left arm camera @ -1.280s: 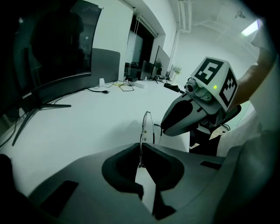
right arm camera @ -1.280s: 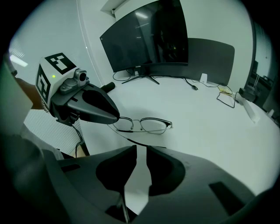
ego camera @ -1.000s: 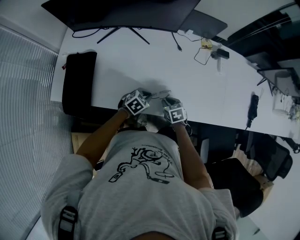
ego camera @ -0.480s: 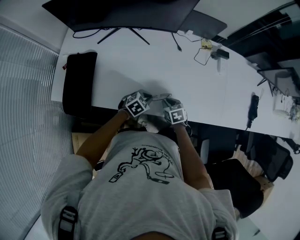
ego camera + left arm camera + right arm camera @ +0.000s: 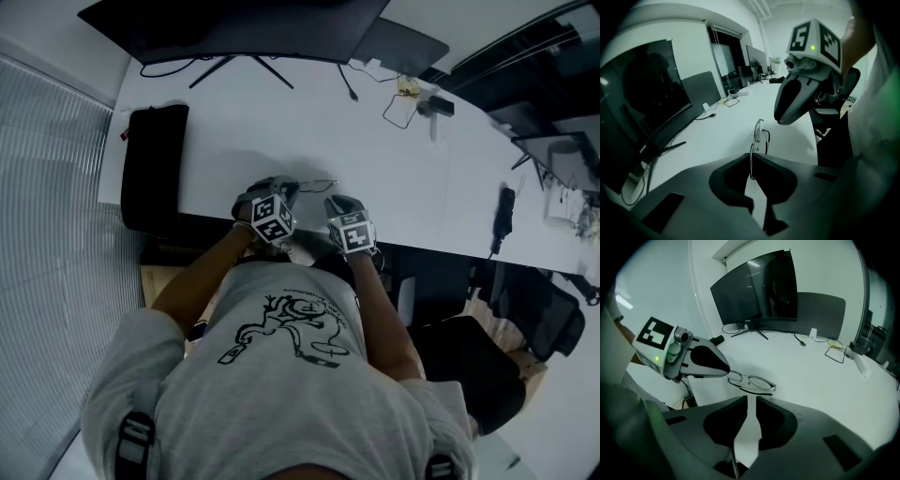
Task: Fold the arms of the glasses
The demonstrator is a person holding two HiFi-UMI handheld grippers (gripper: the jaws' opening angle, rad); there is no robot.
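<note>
Thin wire-rimmed glasses [image 5: 752, 380] hang just over the white table [image 5: 375, 159], near its front edge. My left gripper [image 5: 751, 164] is shut on the frame's thin wire [image 5: 751, 159] at one end; the lenses [image 5: 760, 132] stick out ahead of the jaws. In the right gripper view the left gripper [image 5: 723, 371] holds the glasses' left end, and a dark arm [image 5: 755, 390] lies along below the lenses. My right gripper [image 5: 751, 401] hovers just short of the glasses, its jaws a narrow slit apart with nothing between them. In the head view the glasses [image 5: 315, 184] sit between both grippers.
A large dark monitor [image 5: 244, 28] stands at the table's back edge, with its stand and cables. A black pad [image 5: 155, 164] lies at the left end. Small items and wires [image 5: 412, 98] lie far right, with a black object [image 5: 504, 216] near the right front edge.
The left gripper has rolled about its own axis, turning its marker cube and tilting the glasses with it. The right gripper has stayed in place.
</note>
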